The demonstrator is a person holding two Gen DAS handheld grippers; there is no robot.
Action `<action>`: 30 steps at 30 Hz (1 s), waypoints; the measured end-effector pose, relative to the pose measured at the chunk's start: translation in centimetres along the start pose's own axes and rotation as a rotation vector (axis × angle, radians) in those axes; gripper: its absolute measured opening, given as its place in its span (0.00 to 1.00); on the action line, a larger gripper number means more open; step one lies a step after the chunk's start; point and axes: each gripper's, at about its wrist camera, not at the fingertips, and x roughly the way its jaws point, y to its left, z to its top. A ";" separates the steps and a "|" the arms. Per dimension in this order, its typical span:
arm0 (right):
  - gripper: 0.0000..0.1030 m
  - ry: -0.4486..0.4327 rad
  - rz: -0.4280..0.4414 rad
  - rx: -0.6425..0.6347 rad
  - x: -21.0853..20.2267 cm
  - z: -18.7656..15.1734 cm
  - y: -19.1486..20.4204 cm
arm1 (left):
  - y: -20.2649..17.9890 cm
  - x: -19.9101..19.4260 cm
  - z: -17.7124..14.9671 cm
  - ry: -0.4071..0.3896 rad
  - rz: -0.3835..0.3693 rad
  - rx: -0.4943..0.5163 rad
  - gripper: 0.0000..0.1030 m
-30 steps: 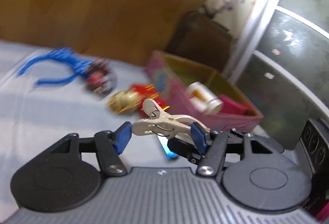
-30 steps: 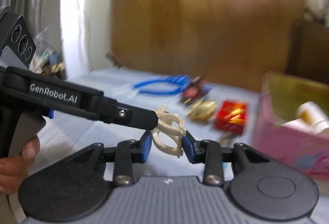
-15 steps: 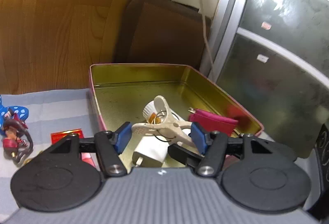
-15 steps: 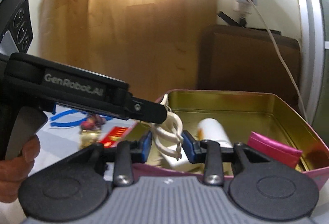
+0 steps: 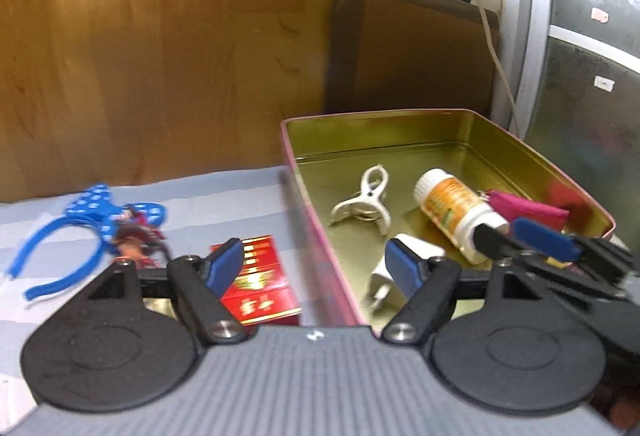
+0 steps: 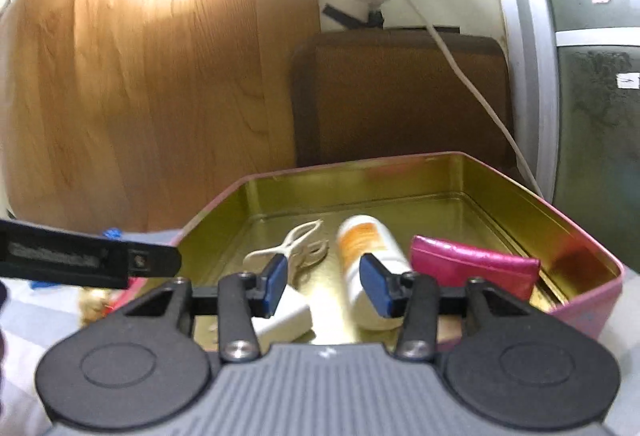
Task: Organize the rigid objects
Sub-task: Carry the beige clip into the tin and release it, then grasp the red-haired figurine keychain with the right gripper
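Note:
A cream plastic clip (image 5: pixel 364 201) lies inside the pink tin (image 5: pixel 400 116) with the gold lining; it also shows in the right wrist view (image 6: pixel 298 246). Beside it in the tin (image 6: pixel 480 172) are a white pill bottle (image 5: pixel 456 212) (image 6: pixel 366 256), a white charger plug (image 5: pixel 394 268) (image 6: pixel 282 314) and a magenta pouch (image 5: pixel 528 206) (image 6: pixel 474 264). My left gripper (image 5: pixel 316 268) is open and empty over the tin's near left wall. My right gripper (image 6: pixel 326 286) is open and empty above the tin's near side.
On the blue-grey cloth left of the tin lie a red box (image 5: pixel 256 286), a blue polka-dot headband (image 5: pixel 86 218) and a small doll figure (image 5: pixel 134 238). A wooden panel (image 5: pixel 140 36) and a brown board (image 5: pixel 408 48) stand behind. A white cable (image 6: pixel 460 68) hangs at the right.
Both grippers held the cream clip together over the tin; both have opened and the clip now lies inside the tin. The left gripper has drawn back to the left.

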 end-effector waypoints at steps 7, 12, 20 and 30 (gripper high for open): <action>0.43 -0.070 0.060 0.037 -4.7 -0.9 2.6 | 1.3 -2.4 -1.0 -0.024 0.051 -0.002 0.77; 0.43 -0.068 0.093 0.060 -6.1 -1.4 3.6 | 2.2 -3.3 -1.9 -0.024 0.076 -0.016 0.77; 0.43 -0.044 0.127 0.015 -6.4 -1.8 6.1 | 4.7 -4.2 -2.8 -0.029 0.121 -0.040 0.77; 0.44 0.009 0.178 -0.071 -5.3 -1.8 10.3 | 12.1 -3.7 -4.6 -0.009 0.216 -0.074 0.77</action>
